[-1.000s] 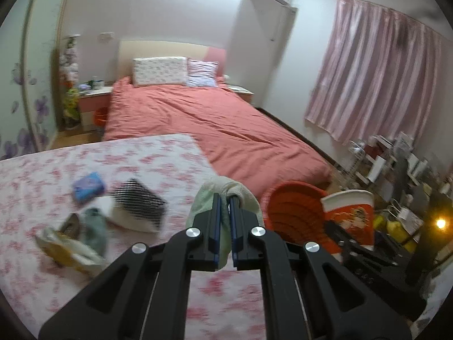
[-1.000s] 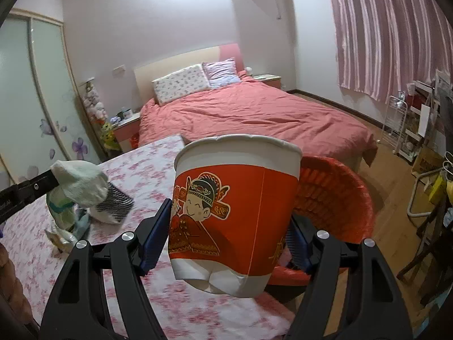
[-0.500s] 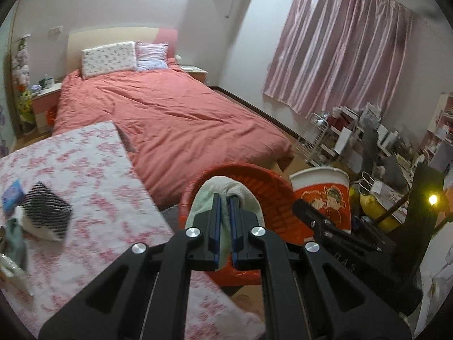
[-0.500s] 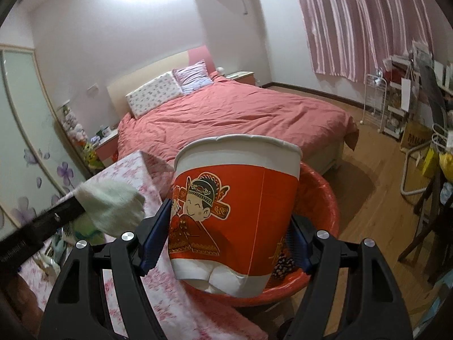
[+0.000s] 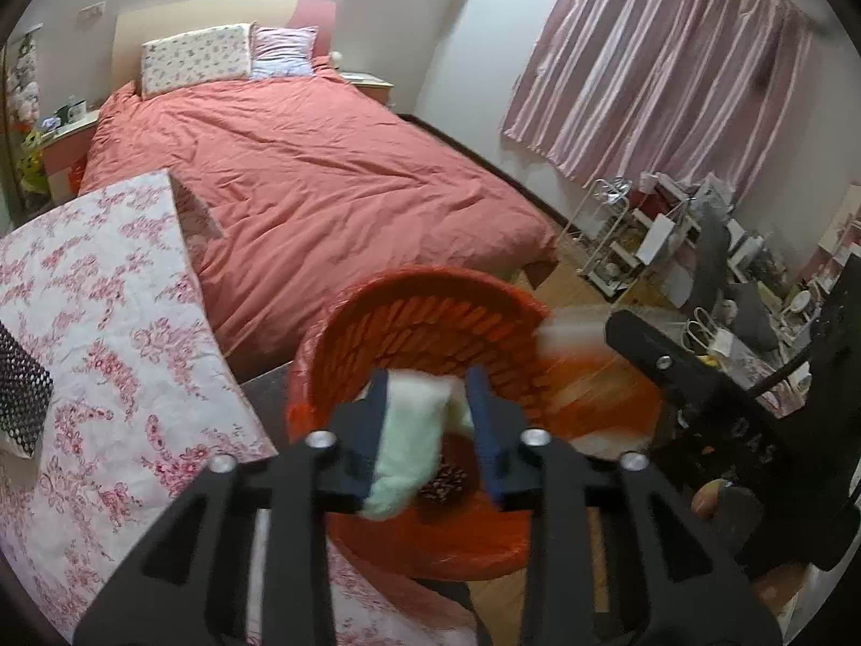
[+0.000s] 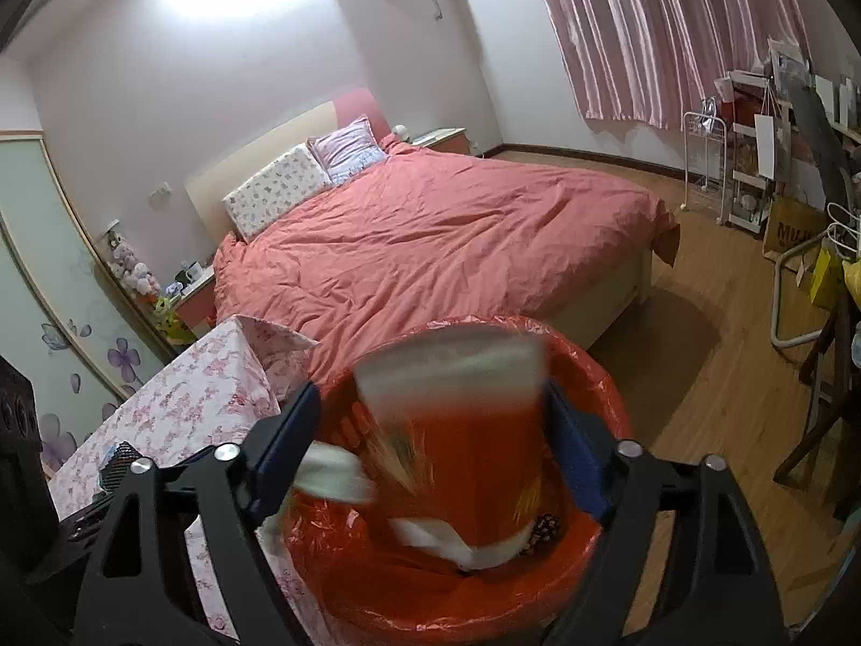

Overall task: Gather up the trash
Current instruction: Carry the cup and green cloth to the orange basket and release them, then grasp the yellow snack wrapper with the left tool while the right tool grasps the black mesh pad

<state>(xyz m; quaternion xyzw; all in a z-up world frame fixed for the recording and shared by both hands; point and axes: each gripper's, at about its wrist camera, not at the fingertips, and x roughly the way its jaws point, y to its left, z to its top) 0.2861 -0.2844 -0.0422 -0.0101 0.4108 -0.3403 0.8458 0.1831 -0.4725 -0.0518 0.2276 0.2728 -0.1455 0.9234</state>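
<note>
A red trash basket point(image 5: 430, 317) lined with a red bag stands on the floor beside the table. My left gripper point(image 5: 430, 430) is open above it, and a pale green and white wad point(image 5: 409, 452) drops between the fingers. My right gripper point(image 6: 430, 457) is open over the same basket point(image 6: 602, 393). The red and white noodle cup point(image 6: 473, 430) is blurred between its spread fingers, falling into the basket. The cup also shows as a blur in the left wrist view point(image 5: 586, 360).
The table with a pink flowered cloth point(image 5: 107, 323) lies to the left, with a black mesh item point(image 5: 21, 398) on it. A bed with a red cover point(image 5: 323, 172) is behind. Cluttered shelves point(image 5: 672, 247) and a chair point(image 6: 807, 323) stand on the right.
Both grippers moved from above the table to over the basket and opened. The wad and the noodle cup have left their grip and are falling.
</note>
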